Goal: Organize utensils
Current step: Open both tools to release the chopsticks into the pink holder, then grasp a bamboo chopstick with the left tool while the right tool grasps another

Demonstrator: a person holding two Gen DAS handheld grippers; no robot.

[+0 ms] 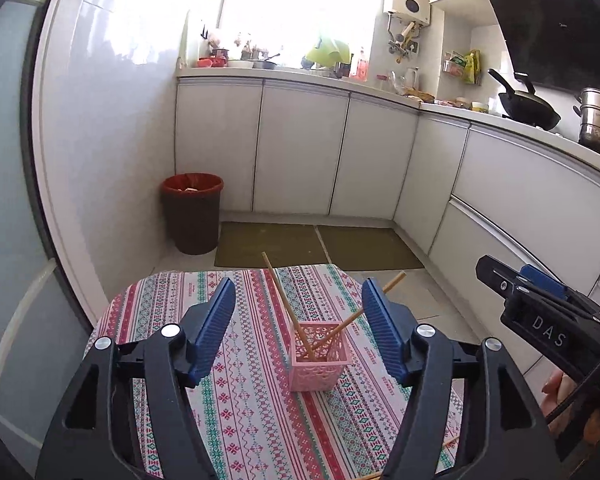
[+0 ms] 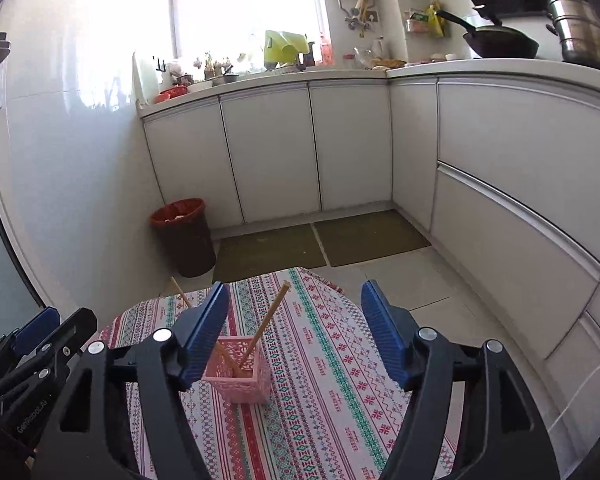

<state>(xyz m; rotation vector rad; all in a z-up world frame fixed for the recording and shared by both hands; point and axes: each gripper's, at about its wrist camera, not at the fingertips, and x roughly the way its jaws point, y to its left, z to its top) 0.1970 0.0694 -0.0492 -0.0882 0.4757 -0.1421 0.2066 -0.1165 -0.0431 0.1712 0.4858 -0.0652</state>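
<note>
While seen from the left wrist, the left gripper (image 1: 299,312) stands wide apart, nothing between its blue pads; beyond it a pink basket (image 1: 319,365) sits on the patterned tablecloth (image 1: 244,408), holding two chopsticks (image 1: 284,304) that lean apart. From the right wrist, the right gripper (image 2: 295,316) likewise gapes empty; basket just beside its left pad.
</note>
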